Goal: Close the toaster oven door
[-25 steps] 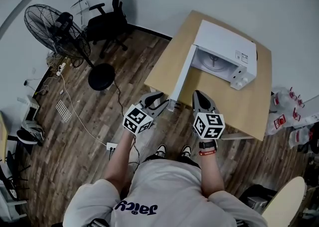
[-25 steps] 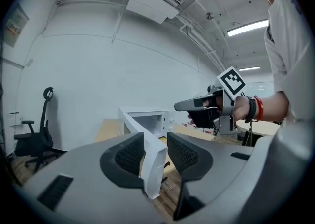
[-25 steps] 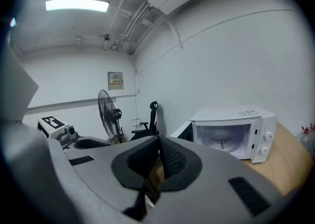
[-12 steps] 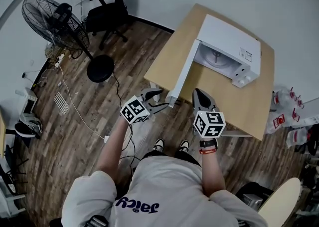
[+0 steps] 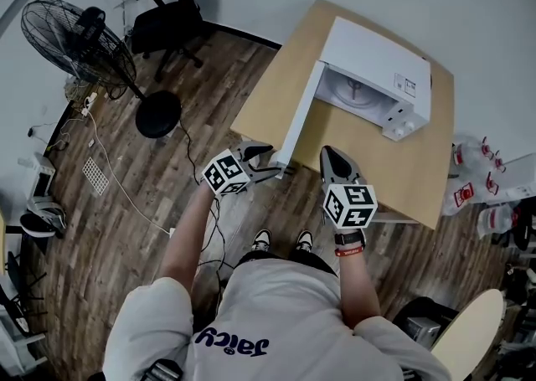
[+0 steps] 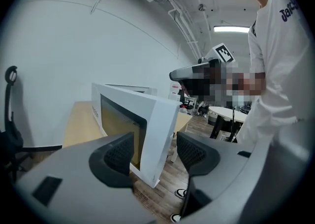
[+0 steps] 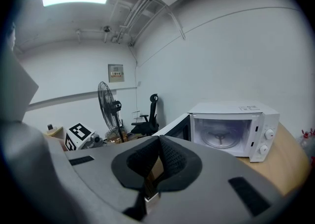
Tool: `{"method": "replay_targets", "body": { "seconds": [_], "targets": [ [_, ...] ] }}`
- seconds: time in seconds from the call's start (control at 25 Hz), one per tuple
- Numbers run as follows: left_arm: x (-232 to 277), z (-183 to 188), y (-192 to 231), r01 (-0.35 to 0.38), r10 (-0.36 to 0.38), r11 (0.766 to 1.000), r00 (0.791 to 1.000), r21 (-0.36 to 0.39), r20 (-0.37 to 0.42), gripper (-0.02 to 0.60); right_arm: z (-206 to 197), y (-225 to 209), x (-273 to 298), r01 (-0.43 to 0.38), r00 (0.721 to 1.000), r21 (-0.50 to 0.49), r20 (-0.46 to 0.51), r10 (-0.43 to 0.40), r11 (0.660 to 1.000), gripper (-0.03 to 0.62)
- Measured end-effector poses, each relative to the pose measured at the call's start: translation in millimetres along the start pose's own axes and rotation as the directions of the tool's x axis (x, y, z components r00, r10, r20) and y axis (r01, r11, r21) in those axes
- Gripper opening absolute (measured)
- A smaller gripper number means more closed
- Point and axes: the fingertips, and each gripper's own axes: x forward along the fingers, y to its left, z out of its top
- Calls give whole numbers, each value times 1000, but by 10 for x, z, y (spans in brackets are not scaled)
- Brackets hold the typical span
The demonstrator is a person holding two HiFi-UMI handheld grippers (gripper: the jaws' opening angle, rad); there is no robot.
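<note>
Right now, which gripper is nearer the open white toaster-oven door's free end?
Left. The left gripper is at the door's free end, jaws just opened, nothing between; the right gripper, shut, hangs to its right.

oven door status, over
Left gripper open, jaws just opening, door edge in their gap, no grip. Right gripper shut, empty. Door wide open. Nothing on table in its swing.
</note>
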Motion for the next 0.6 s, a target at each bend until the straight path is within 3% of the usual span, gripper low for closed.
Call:
{"method": "replay_targets", "body": {
  "seconds": [0.16,0.2,0.24,0.36,0.6],
  "targets": [
    [98,7,19,24,-24,1000,1000,3,-14,264,-9,-85,7,4,1000,5,-2,-4,1000,15],
    [119,10,4,35,-35,999,999,11,-23,254,-12,-102,13,4,1000,7,-3,-4,1000,15],
    [141,17,-17,47,-46,999,998,23,-31,205,-15,-118,19,5,1000,10,-4,-5,1000,15],
    [228,47,-87,70,-67,996,997,63,-44,179,-36,-150,30,5,1000,25,-6,-5,1000,15],
    [296,76,-149,51,-49,997,998,64,-33,175,-32,-207,-10,7,1000,34,0,-7,999,15]
  ]
}}
